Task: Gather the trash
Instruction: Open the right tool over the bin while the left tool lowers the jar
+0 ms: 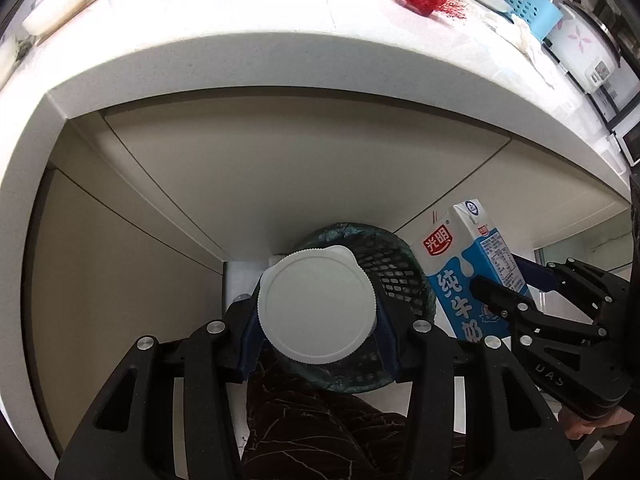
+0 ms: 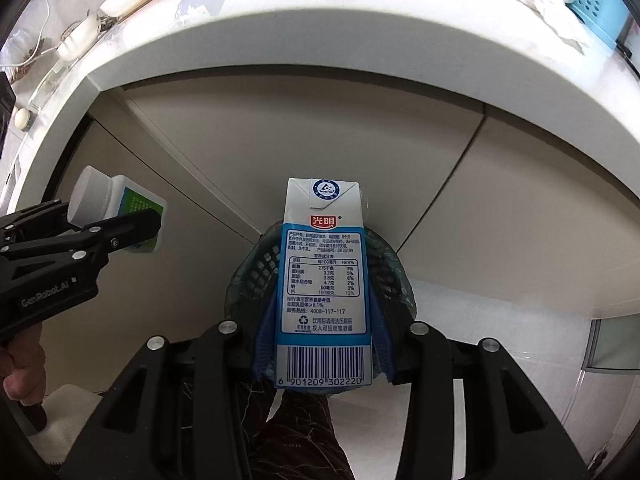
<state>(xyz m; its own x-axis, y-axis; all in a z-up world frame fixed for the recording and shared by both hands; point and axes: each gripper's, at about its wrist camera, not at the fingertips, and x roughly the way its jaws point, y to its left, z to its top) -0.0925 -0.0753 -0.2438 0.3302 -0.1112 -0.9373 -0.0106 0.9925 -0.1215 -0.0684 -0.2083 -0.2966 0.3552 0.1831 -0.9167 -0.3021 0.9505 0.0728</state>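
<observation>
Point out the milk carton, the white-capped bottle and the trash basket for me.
milk carton (image 2: pixel 323 280): right wrist view, on its nutrition label.
white-capped bottle (image 1: pixel 318 306): left wrist view, on the middle of its cap.
trash basket (image 1: pixel 400 276): left wrist view, on its black mesh wall.

A white tabletop (image 1: pixel 248 56) is curving across the upper view, its thick pale edge catching bright daylight. Beige cabinet doors (image 1: pixel 280 168) are sitting in shadow beneath it. A white tiled floor (image 2: pixel 500 380) is showing below, and a glass panel (image 2: pixel 612 344) is glinting at the right edge.
</observation>
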